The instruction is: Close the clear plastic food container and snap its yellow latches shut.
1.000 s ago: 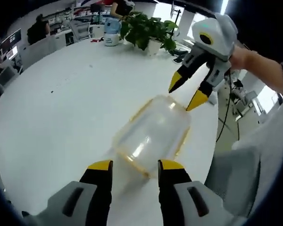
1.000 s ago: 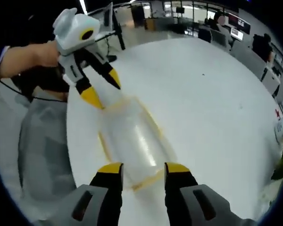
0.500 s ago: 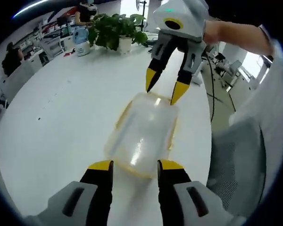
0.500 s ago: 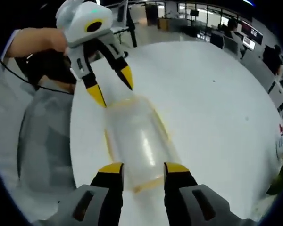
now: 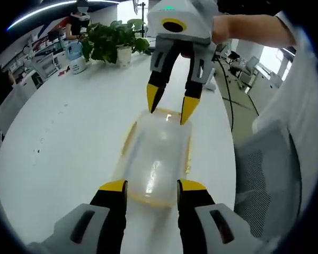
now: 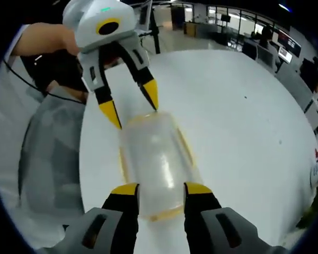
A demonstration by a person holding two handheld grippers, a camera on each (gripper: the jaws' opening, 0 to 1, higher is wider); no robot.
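as container [image 5: 158,159] lies between, left gripper [image 5: 152,186] – right gripper [image 6: 160,188] (both parted)

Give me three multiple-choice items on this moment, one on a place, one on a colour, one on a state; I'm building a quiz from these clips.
1. Where does the clear container lie?
A. on a chair seat
B. on the white table, between the two tongs
C. on the floor

2. What colour are the tips of the tongs?
A. yellow
B. red
C. blue

3. How do the right tongs stand?
A. shut on the plant
B. shut on a cable
C. open, tips at the container's far end

Answers:
1 B: in the left gripper view it rests on the tabletop, with the left tongs at its near end.
2 A: both pairs end in yellow tips.
3 C: their jaws are spread, with a clear gap between the tips.
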